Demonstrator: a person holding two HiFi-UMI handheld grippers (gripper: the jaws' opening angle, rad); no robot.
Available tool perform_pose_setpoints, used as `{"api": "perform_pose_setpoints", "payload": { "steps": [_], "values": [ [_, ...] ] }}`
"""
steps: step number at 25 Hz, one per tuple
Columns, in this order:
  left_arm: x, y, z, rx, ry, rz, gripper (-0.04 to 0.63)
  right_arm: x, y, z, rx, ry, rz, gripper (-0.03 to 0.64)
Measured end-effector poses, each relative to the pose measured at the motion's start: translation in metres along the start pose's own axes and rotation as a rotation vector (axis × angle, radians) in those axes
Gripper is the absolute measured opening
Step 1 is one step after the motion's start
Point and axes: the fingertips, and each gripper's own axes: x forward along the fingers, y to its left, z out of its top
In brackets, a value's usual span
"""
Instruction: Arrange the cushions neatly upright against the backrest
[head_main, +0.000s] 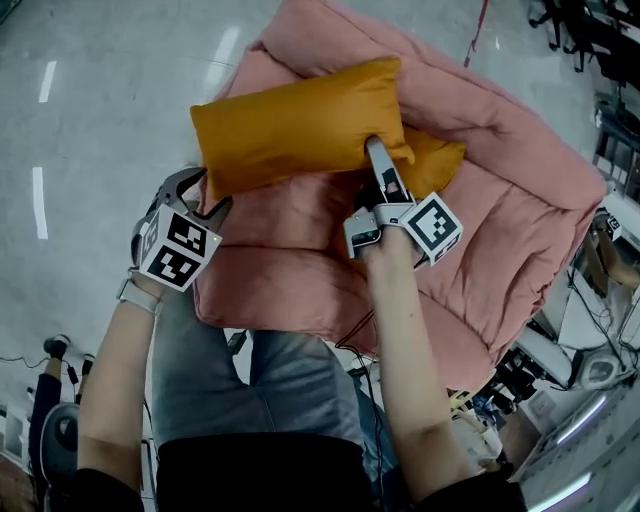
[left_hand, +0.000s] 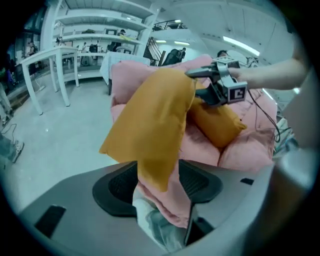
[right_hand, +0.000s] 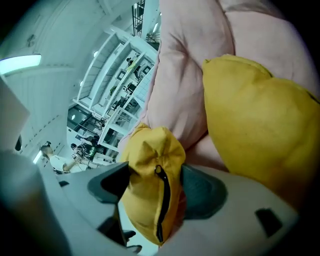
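A large orange cushion (head_main: 300, 125) lies across the pink padded seat (head_main: 520, 200), one long edge raised. A second orange cushion (head_main: 438, 160) lies behind it against the pink backrest. My left gripper (head_main: 205, 190) is at the big cushion's left corner. In the left gripper view that corner (left_hand: 155, 125) and a fold of pink fabric lie loosely between the spread jaws (left_hand: 157, 185). My right gripper (head_main: 385, 165) is at the cushion's right corner. In the right gripper view it (right_hand: 152, 187) is shut on the bunched zipper corner (right_hand: 150, 170), with the second cushion (right_hand: 260, 130) just to the right.
The person's jeans-clad legs (head_main: 280, 390) press against the seat's front edge. Bare shiny floor (head_main: 100, 100) lies to the left. White tables (left_hand: 50, 60) and shelves stand beyond it. Cables and equipment (head_main: 590, 360) crowd the right side.
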Motion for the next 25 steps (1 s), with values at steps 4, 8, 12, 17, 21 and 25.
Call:
{"api": "perform_pose_setpoints", "payload": {
  "steps": [4, 8, 12, 17, 21, 25],
  "values": [
    [0.02, -0.004, -0.036, -0.021, 0.095, -0.068, 0.281, 0.005, -0.006, 0.0, 0.024, -0.02, -0.023, 0.328],
    [0.042, -0.01, -0.056, -0.008, 0.152, -0.084, 0.293, 0.006, -0.017, -0.007, 0.06, -0.043, -0.045, 0.315],
    [0.055, -0.01, -0.051, 0.021, 0.173, -0.076, 0.293, 0.0, -0.015, -0.002, 0.053, -0.061, -0.037, 0.313],
    [0.058, -0.009, -0.041, 0.006, 0.14, -0.059, 0.233, -0.006, -0.014, 0.001, 0.039, -0.064, -0.023, 0.277],
    [0.057, -0.009, -0.04, 0.043, 0.136, -0.059, 0.17, -0.006, -0.011, -0.001, 0.015, -0.069, -0.006, 0.242],
    [0.04, -0.017, -0.029, 0.057, 0.146, -0.071, 0.116, -0.019, 0.005, 0.004, 0.006, -0.091, 0.013, 0.198]
  ]
}}
